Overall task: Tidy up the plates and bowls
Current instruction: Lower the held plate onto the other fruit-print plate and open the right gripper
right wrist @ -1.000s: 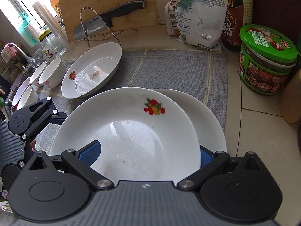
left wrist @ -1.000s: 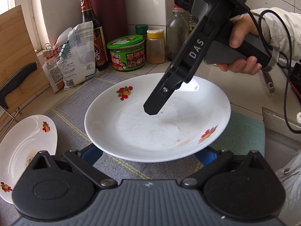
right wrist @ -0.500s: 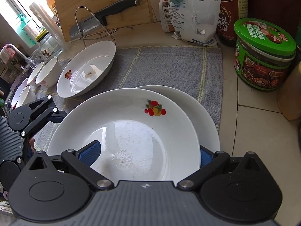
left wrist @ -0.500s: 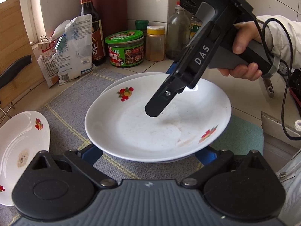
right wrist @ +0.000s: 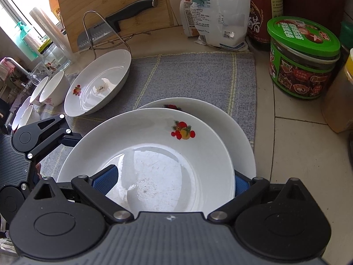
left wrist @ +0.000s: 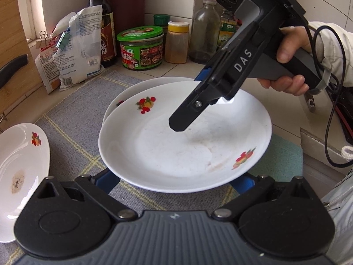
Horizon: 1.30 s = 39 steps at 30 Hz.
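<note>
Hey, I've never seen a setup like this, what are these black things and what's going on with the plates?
No robot here: a person holds a two-finger gripper in each hand, each with a fisheye camera looking along its fingers. The left view shows the right gripper, gripped by a hand; the right view shows the left gripper. Together they carry a white fruit-print plate over a second plate on the grey mat. A third plate and small bowls sit left; jars and a knife stand behind.
</note>
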{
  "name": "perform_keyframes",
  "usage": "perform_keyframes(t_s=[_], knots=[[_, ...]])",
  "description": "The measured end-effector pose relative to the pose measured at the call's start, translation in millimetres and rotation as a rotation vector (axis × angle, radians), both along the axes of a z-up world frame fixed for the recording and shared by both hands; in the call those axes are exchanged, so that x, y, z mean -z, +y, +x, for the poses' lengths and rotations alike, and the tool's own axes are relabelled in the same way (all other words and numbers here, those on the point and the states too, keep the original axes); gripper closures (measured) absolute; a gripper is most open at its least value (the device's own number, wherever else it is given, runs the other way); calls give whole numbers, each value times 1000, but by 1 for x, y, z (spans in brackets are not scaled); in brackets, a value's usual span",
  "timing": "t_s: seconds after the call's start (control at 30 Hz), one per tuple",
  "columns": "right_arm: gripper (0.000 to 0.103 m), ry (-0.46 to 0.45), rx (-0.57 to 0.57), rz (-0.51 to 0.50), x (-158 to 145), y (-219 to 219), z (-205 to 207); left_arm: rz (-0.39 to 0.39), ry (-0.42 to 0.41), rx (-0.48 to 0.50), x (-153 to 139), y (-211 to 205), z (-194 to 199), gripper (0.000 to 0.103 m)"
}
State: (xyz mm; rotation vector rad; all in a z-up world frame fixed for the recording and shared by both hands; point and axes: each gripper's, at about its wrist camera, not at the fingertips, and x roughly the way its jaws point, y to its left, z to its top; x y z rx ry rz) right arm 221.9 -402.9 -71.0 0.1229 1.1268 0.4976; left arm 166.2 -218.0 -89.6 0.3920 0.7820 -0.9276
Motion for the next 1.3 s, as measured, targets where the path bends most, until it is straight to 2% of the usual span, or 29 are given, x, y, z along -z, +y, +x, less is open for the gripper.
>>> perform_keyframes(t_s=[0.1,0.4,0.93,1.3], knots=[[0,-4,17,5,0,-1,-3,53,-45,31,2,-4,-6,1],[0,-15,120,5,-1,-1,-10,68,-42,53,1,-3,-4,1],[0,11,162,-64,-12,0,-17,52,-68,17,-3,-1,-10,1],[0,12,155,-89,-21,-2,-23,-11,-109,-13,-15,3,-26,1]])
